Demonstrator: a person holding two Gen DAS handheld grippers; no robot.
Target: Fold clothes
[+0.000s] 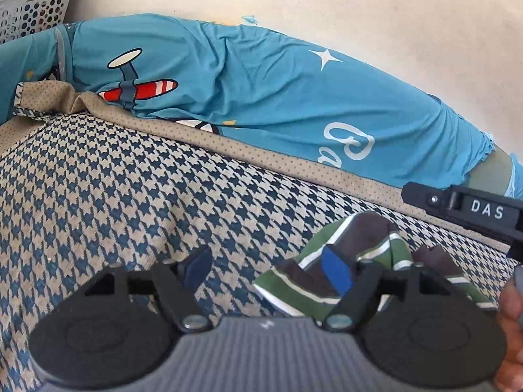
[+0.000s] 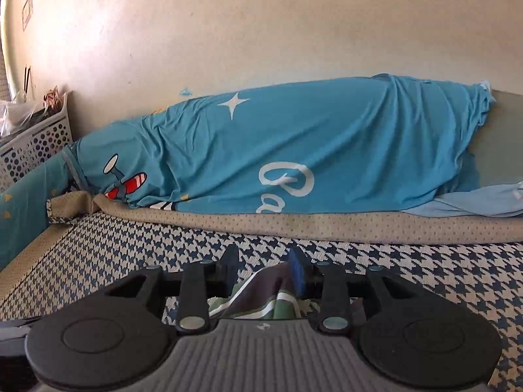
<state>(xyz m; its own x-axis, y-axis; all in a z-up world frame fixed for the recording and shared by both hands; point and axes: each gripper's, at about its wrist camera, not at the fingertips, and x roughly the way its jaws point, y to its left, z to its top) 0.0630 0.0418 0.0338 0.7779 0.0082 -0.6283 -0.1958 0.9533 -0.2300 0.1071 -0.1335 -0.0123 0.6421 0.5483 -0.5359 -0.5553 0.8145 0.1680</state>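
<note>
A striped garment (image 1: 353, 261), green, brown and white, lies bunched on the houndstooth bed cover (image 1: 130, 196). My left gripper (image 1: 268, 268) is open, its jaws wide apart; the right blue pad (image 1: 336, 271) rests against the garment's edge, the left pad (image 1: 199, 264) is over bare cover. The right gripper's body (image 1: 474, 212) enters at the right, above the garment. In the right wrist view the right gripper (image 2: 264, 268) is open with the striped garment (image 2: 261, 297) bunched between and below its fingers, not pinched.
A blue sheet with a plane print and white lettering (image 2: 294, 153) covers a long mound along the wall. A tan dotted border (image 2: 294, 225) edges the cover. A white perforated basket (image 1: 29, 6) stands at the far left.
</note>
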